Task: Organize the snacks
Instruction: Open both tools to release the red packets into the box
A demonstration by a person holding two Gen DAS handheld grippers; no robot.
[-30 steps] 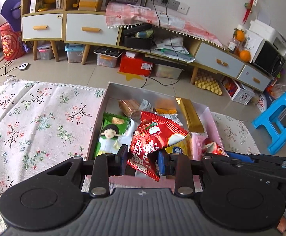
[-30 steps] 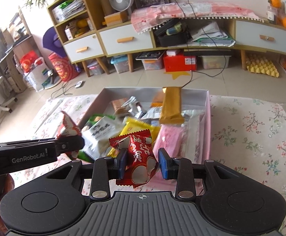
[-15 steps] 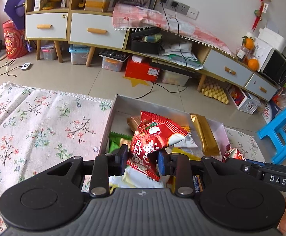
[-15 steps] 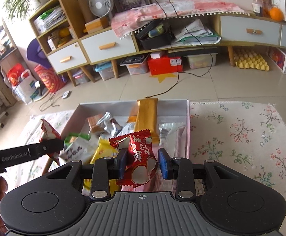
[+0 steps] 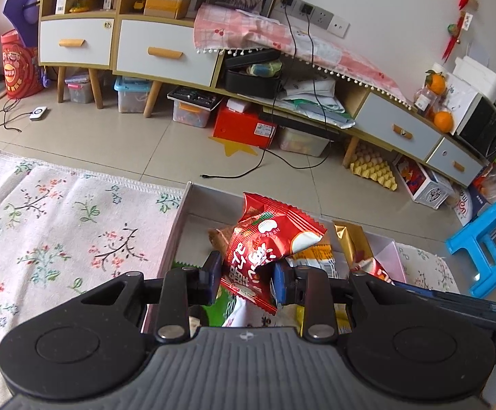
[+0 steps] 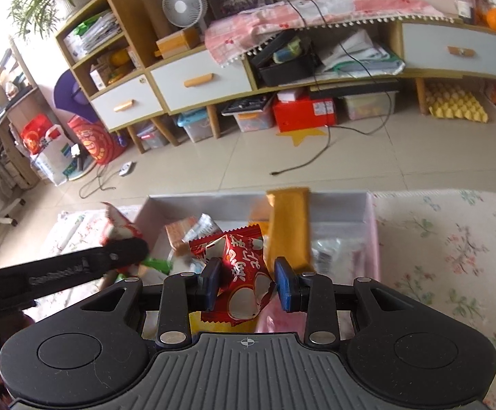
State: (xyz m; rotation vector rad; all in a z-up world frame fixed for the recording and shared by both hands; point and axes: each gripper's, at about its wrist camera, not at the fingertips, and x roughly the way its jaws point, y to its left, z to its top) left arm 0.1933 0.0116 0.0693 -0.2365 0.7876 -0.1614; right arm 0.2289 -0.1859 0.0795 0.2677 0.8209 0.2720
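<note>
A shallow box (image 5: 179,229) (image 6: 336,201) full of mixed snack packets lies on a floral cloth. My left gripper (image 5: 246,278) is shut on a red snack packet (image 5: 268,242) and holds it over the box's left part. My right gripper (image 6: 249,282) is shut on a smaller red packet (image 6: 237,266) of the same kind, above the middle of the box. A gold bar wrapper (image 6: 288,229) (image 5: 352,244) leans on the box's far wall. In the right wrist view the left gripper's arm (image 6: 77,266) crosses at the left with its red packet showing past it.
The floral cloth (image 5: 60,225) (image 6: 452,249) spreads on both sides of the box. Beyond it is tiled floor with a loose black cable (image 5: 265,167), a long low cabinet (image 5: 166,54) with storage boxes under it, and a blue plastic stool (image 5: 490,242) at the right.
Both grippers have moved toward the far end of the box, each keeping its red packet. More floor and cabinet show, and less of the box's near contents.
</note>
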